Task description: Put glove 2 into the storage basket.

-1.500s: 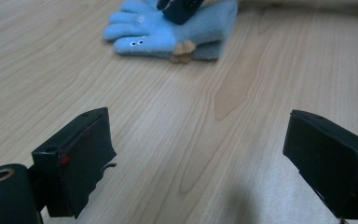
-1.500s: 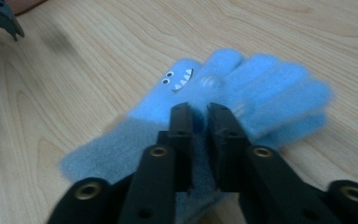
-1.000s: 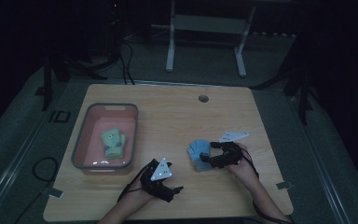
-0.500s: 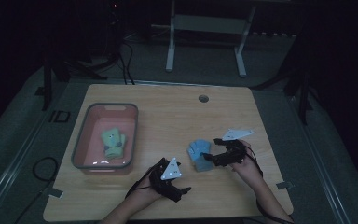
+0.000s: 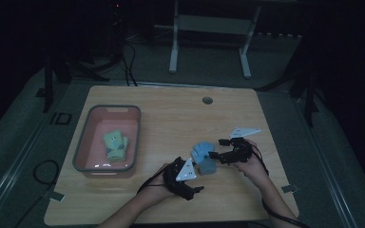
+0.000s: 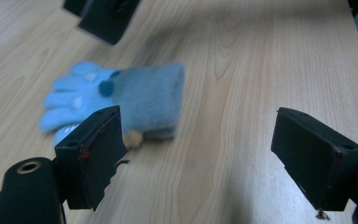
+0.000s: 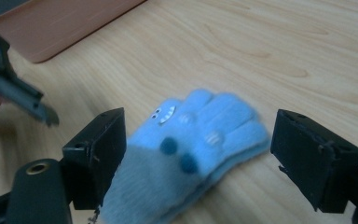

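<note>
A light blue glove (image 5: 203,156) with dark dots lies flat on the wooden table (image 5: 171,118), right of centre. In the left gripper view the glove (image 6: 121,100) lies just ahead of the jaws, cuff nearest, partly behind the left jaw. My left gripper (image 5: 196,176) (image 6: 203,140) is open and its jaws have just been closing, with nothing between them. My right gripper (image 5: 218,148) (image 7: 205,137) comes in from the right; its jaws have just been closing and straddle the glove (image 7: 200,149) without touching it.
A pink tray with a grey rim (image 5: 81,142) (image 7: 60,23) stands on the left half of the table and holds a green and yellow glove (image 5: 115,145). A small round hole (image 5: 207,100) sits near the table's far edge. A metal stand (image 5: 209,23) is behind the table.
My left hand has moved right, toward the blue glove's near side. My right hand has stayed beside the glove.
</note>
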`<state>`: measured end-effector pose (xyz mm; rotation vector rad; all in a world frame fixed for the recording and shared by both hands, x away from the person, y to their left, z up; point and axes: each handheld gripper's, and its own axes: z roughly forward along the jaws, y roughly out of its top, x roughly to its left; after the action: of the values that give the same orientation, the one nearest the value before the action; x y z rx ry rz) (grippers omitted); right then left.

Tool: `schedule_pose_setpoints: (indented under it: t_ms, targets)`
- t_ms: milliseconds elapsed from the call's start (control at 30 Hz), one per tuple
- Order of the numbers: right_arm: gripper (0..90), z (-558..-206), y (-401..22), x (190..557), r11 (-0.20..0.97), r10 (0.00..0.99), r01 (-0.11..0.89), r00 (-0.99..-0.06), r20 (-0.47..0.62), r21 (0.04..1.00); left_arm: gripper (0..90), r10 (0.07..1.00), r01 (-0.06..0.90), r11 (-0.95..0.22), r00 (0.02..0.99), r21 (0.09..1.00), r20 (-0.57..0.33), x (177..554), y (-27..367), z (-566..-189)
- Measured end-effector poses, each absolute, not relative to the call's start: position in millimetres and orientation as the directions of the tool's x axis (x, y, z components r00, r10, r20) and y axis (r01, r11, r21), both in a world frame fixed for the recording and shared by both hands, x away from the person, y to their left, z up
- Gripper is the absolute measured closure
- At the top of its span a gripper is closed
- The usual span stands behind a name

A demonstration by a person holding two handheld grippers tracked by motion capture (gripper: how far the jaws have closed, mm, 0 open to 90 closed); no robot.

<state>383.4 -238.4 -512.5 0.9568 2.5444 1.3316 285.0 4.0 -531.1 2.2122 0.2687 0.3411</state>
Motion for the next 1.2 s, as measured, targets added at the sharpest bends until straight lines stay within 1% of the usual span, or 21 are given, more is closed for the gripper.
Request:
schedule_pose_setpoints:
  t_ms: [33, 100, 133, 233, 300, 333, 400, 433, 533, 600, 633, 767, 833, 900, 967, 1033, 1100, 1133, 1167, 1200]
  targets:
    - [22.9, -512.5, -237.8, 385.4, 0.416, 0.587, 0.478, -0.791, 0.173, 0.773, 19.7, 0.300, 0.063, -0.618, 0.941, 0.784, 0.160, 286.4, 1.5, -531.6]
    - [28.5, -512.5, -236.6, 389.4, 0.409, 0.588, 0.490, -0.787, 0.189, 0.770, 21.5, 0.283, 0.051, -0.639, 0.943, 0.768, 0.173, 290.2, -3.6, -532.8]
    - [28.7, -512.9, -235.5, 391.7, 0.405, 0.599, 0.492, -0.780, 0.183, 0.770, 21.5, 0.274, 0.044, -0.644, 0.945, 0.764, 0.177, 291.9, -5.9, -533.3]
    - [33.2, -514.0, -232.3, 397.0, 0.424, 0.606, 0.488, -0.779, 0.162, 0.763, 24.3, 0.258, 0.020, -0.650, 0.946, 0.760, 0.196, 294.8, -13.5, -533.7]
    - [33.5, -515.4, -230.3, 399.6, 0.431, 0.609, 0.490, -0.778, 0.155, 0.758, 25.3, 0.238, -0.004, -0.659, 0.947, 0.752, 0.214, 296.6, -17.9, -534.1]
    - [34.0, -516.5, -229.5, 400.5, 0.433, 0.606, 0.488, -0.780, 0.156, 0.757, 27.5, 0.235, -0.018, -0.664, 0.944, 0.748, 0.231, 297.3, -20.0, -534.8]
    - [34.3, -518.8, -227.3, 401.2, 0.438, 0.604, 0.492, -0.781, 0.160, 0.752, 28.1, 0.222, -0.028, -0.668, 0.946, 0.744, 0.235, 300.0, -24.4, -537.0]
    - [34.3, -520.0, -226.2, 401.8, 0.441, 0.603, 0.495, -0.781, 0.162, 0.749, 30.8, 0.218, -0.036, -0.668, 0.946, 0.743, 0.241, 301.2, -26.3, -538.4]
    - [34.3, -522.6, -224.9, 405.6, 0.438, 0.607, 0.509, -0.776, 0.175, 0.741, 32.1, 0.212, -0.047, -0.683, 0.942, 0.729, 0.260, 305.5, -31.5, -542.8]
    - [34.5, -523.1, -224.4, 408.3, 0.431, 0.608, 0.514, -0.773, 0.183, 0.742, 35.9, 0.206, -0.056, -0.694, 0.940, 0.718, 0.273, 308.6, -32.3, -544.8]
    - [34.5, -523.3, -224.3, 409.7, 0.426, 0.607, 0.520, -0.771, 0.193, 0.740, 36.0, 0.207, -0.056, -0.695, 0.939, 0.717, 0.274, 310.1, -32.3, -545.9]
    - [34.6, -526.1, -222.2, 413.1, 0.435, 0.611, 0.529, -0.768, 0.192, 0.728, 42.5, 0.201, -0.078, -0.725, 0.927, 0.685, 0.318, 314.8, -33.1, -550.2]
    - [34.6, -527.8, -221.4, 413.1, 0.439, 0.611, 0.532, -0.768, 0.193, 0.724, 45.4, 0.193, -0.106, -0.762, 0.904, 0.639, 0.381, 314.1, -37.2, -554.1]
    - [34.6, -529.5, -221.0, 413.1, 0.437, 0.613, 0.538, -0.764, 0.198, 0.721, 48.4, 0.187, -0.130, -0.770, 0.890, 0.624, 0.417, 313.4, -39.9, -554.7]
    - [34.6, -530.6, -220.5, 413.3, 0.434, 0.618, 0.544, -0.760, 0.202, 0.718, 57.4, 0.177, -0.147, -0.786, 0.877, 0.601, 0.446, 313.2, -42.4, -554.8]
    - [34.6, -531.6, -220.2, 414.1, 0.430, 0.618, 0.548, -0.758, 0.208, 0.717, 64.5, 0.190, -0.124, -0.776, 0.889, 0.618, 0.417, 316.1, -41.2, -554.1]
    - [34.5, -533.1, -219.5, 414.6, 0.427, 0.620, 0.556, -0.754, 0.217, 0.713, 70.4, 0.205, -0.083, -0.755, 0.912, 0.650, 0.355, 320.6, -36.9, -551.4]
    - [34.5, -533.1, -219.5, 414.6, 0.427, 0.620, 0.556, -0.754, 0.217, 0.713, 71.8, 0.205, -0.083, -0.755, 0.912, 0.650, 0.355, 320.6, -36.9, -551.4]
    - [34.3, -537.1, -218.5, 413.9, 0.427, 0.620, 0.565, -0.751, 0.227, 0.706, 73.4, 0.223, -0.036, -0.734, 0.931, 0.678, 0.290, 325.3, -31.9, -550.2]
    - [34.3, -538.5, -218.3, 413.7, 0.431, 0.620, 0.566, -0.751, 0.225, 0.703, 73.6, 0.226, -0.021, -0.727, 0.937, 0.686, 0.268, 327.0, -29.9, -549.9]
